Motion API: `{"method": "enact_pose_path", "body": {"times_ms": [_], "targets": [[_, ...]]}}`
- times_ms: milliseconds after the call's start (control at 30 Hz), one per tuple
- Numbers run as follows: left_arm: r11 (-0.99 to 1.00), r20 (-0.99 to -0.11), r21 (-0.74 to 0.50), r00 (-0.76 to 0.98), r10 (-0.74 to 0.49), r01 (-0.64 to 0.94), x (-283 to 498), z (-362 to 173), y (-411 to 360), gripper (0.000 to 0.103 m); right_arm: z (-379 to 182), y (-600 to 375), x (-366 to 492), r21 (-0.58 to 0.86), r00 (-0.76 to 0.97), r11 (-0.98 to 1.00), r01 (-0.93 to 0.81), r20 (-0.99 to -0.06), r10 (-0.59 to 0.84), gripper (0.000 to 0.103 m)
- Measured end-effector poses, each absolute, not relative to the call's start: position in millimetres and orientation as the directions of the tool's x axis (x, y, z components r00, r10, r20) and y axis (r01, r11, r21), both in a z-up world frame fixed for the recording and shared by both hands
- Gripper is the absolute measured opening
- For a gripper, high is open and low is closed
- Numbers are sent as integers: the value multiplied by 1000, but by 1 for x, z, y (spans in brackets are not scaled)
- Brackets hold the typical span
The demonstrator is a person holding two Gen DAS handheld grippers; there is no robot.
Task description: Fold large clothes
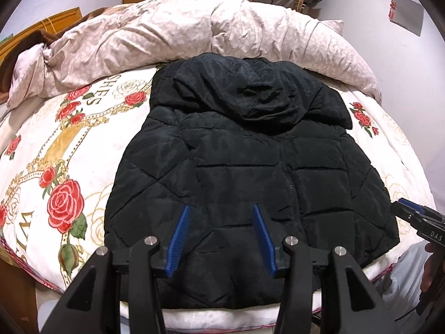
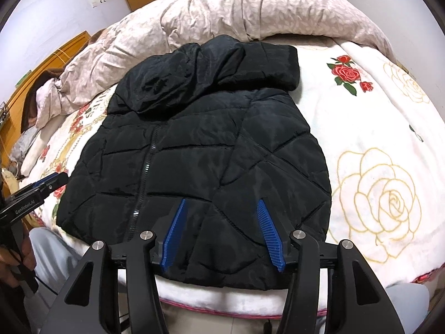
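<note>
Jacket (image 1: 250, 167): a black quilted puffer is lying front-up on the bed, zip closed, hem toward the near edge, hood toward the rumpled duvet.
Sleeves: they are appearing to lie folded in over the body, so the outline is already narrowed; a judgement, since the black fabric is hiding the edges.
Hood (image 1: 250, 94): it is slumping in soft creases over the collar, its far edge touching the duvet.
Handling: it is looking light and padded, soft rather than stiff, with a slick shell likely to slip in a shallow pinch; the filling is likely to spring a fold back open.
Where to take hold: the two hem corners near the bed edge, biting deep past a quilting seam, are looking the best purchase for carrying the hem up toward the hood.
Zip (image 2: 146, 167): it is running straight up the middle, serving as a fold axis.
Left hand-held gripper (image 1: 221, 224): it is hovering over the hem, jaws moderately apart, nothing between them.
Right hand-held gripper (image 2: 222, 217): it is hovering over the opposite hem side, jaws wider, holding nothing.
Bed (image 2: 375, 144): its rose-printed white blanket is bearing the jacket.
Duvet (image 1: 167, 33): it is lying bunched along the far side.
</note>
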State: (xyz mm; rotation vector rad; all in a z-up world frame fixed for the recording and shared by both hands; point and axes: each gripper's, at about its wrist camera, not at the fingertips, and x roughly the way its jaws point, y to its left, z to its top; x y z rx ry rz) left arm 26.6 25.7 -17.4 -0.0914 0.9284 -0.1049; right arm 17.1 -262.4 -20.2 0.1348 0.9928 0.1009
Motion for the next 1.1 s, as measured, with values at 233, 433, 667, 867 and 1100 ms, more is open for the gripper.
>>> {"method": "enact_pose_path", "body": {"times_ms": [233, 433, 667, 867, 1100], "targets": [[996, -820, -88, 568, -67, -9, 40, -47, 53, 49, -44, -291, 28, 148, 523, 987, 65, -847, 93, 68], [993, -840, -34, 542, 31, -109, 46, -72, 93, 55, -61, -328, 34, 118, 499, 978, 173, -867, 16, 68], [988, -852, -33, 521, 50, -149, 45, -90, 115, 66, -85, -352, 36, 183, 444, 950, 251, -894, 55, 71], [982, -855, -36, 514, 65, -184, 38, -94, 122, 74, -100, -348, 29, 260, 409, 935, 243, -901, 144, 71], [978, -879, -57, 476, 46, -199, 37, -112, 116, 76, -104, -345, 27, 268, 371, 927, 261, -915, 160, 71]]}}
